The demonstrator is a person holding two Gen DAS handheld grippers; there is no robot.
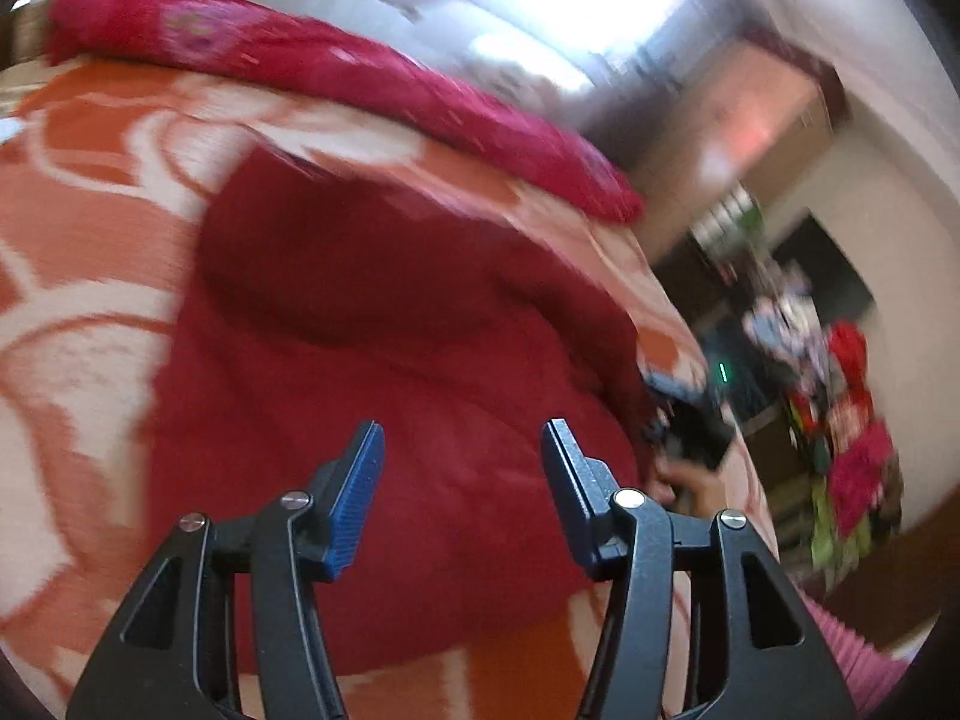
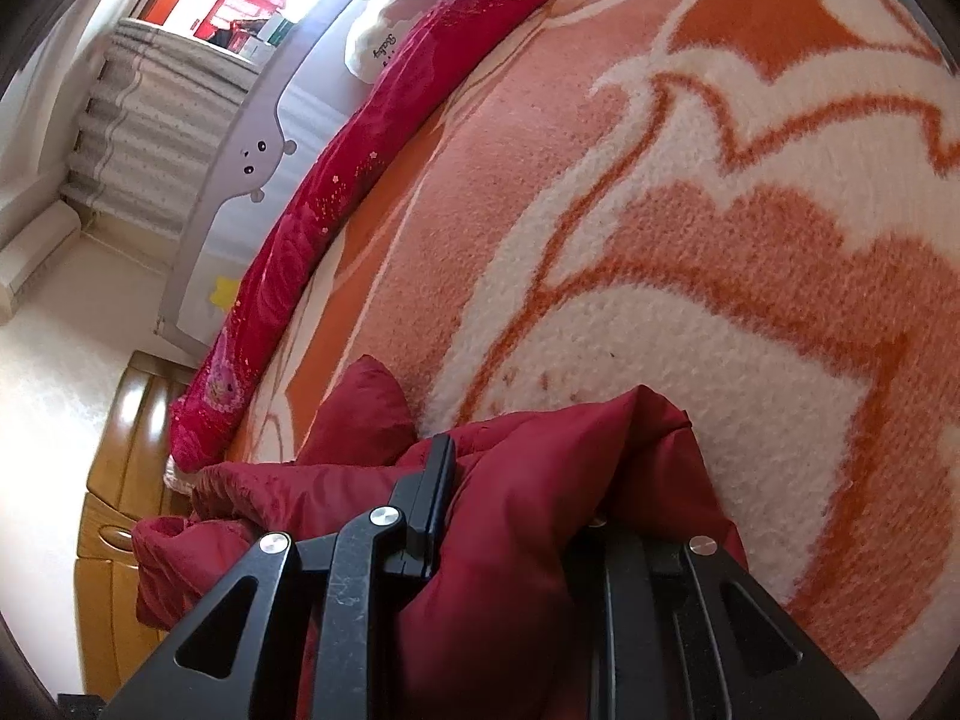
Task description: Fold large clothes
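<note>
A dark red padded jacket (image 1: 384, 372) lies spread on a bed covered by an orange, pink and white patterned blanket (image 1: 90, 228), with a long pink-red bolster (image 1: 336, 72) running along the bed's far edge. In the left wrist view the left gripper (image 1: 462, 456) hangs above the middle of the jacket with its fingers spread wide and nothing between them; the blue pads (image 1: 357, 498) face only air. That view is smeared, so finer detail of the cloth is hard to read.

In the right wrist view the right gripper (image 2: 522, 480) has a thick bunch of the jacket (image 2: 510, 510) pinched between its fingers, one of which is buried under the fabric. The clamped part sits at the near edge of the blanket (image 2: 660, 210), close to a wooden bedside cabinet (image 2: 126, 480) (whether this bunch is a sleeve or a hem cannot be told).

The jacket looks soft, puffy and fairly light, with a smooth shell that is probably slippery, so a shallow pinch on one layer may slide off. It should bend easily but spring back where the padding is thick. A sound hold would likely be a deep bite at a seam, cuff or hem corner, taking all layers together, with the free left gripper gripping an opposite edge.
</note>
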